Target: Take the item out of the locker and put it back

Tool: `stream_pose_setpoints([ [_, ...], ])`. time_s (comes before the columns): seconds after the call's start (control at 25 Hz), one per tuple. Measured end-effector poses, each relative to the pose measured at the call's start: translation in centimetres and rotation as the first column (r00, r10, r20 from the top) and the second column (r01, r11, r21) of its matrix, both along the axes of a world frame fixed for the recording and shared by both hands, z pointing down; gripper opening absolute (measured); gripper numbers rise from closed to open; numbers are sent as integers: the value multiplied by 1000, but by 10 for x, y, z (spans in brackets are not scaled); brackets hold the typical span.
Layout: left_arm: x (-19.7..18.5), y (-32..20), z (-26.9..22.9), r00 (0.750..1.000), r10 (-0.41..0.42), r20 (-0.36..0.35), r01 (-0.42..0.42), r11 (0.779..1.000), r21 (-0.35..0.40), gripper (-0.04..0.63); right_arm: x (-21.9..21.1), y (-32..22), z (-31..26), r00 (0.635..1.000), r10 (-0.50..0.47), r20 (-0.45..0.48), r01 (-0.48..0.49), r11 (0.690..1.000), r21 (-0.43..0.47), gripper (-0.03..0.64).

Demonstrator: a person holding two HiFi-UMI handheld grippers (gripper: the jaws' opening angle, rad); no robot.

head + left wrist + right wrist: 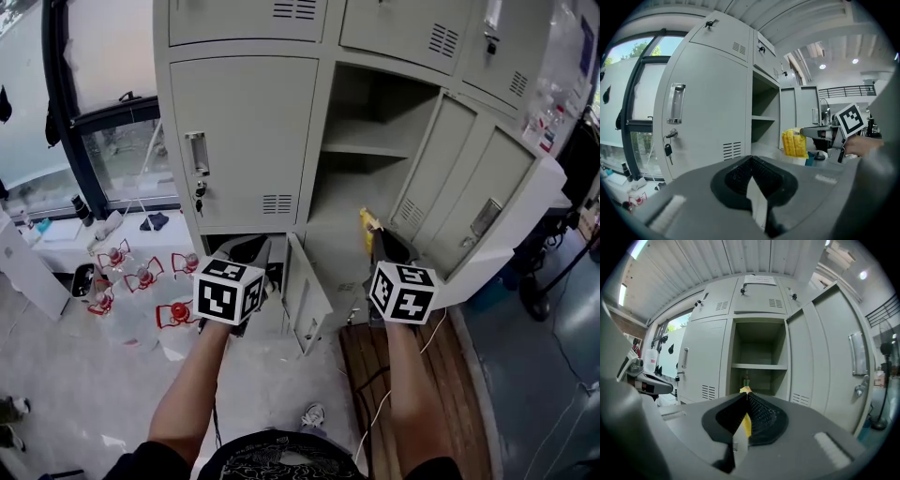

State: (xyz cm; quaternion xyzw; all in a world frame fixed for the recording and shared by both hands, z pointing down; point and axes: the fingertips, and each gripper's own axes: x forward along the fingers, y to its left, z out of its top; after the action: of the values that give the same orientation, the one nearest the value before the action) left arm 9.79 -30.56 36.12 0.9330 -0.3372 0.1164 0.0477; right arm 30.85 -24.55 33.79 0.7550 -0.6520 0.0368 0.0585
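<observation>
A: On the floor at far left: water jugs with red handles, bunched just beside the locker bank. What's next along?
B: Closed door, key hanging from the lock under its handle. Below it a lower door stands open.
A: Left hand-held gripper?
B: Out in front of that closed-door side, pointing at the bank. Pads pressed together at the tips and pinching nothing (only pale background shows through the slot behind them).
A: Middle?
B: Open compartment, one shelf across it.
A: And the item?
B: Yellow packet is outside the locker, just in front of the compartment's mouth and low, near floor level of the compartment. It stands upright.
A: Held by?
B: Right hand-held gripper. Its jaws are clamped on the packet: a yellow strip runs between the pads and pokes out past the tips. It points straight at the opening.
A: Far right?
B: The compartment's open door, swung out to the right of the opening. The two grippers sit side by side, well apart.
</observation>
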Motion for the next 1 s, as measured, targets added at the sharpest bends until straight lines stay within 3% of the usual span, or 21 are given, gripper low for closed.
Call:
stream_pose_setpoints([
  [1.0, -5, 39, -2, 997, 75, -9, -75, 997, 24, 5, -17, 95, -8, 994, 106, -20, -105, 994, 39, 30],
])
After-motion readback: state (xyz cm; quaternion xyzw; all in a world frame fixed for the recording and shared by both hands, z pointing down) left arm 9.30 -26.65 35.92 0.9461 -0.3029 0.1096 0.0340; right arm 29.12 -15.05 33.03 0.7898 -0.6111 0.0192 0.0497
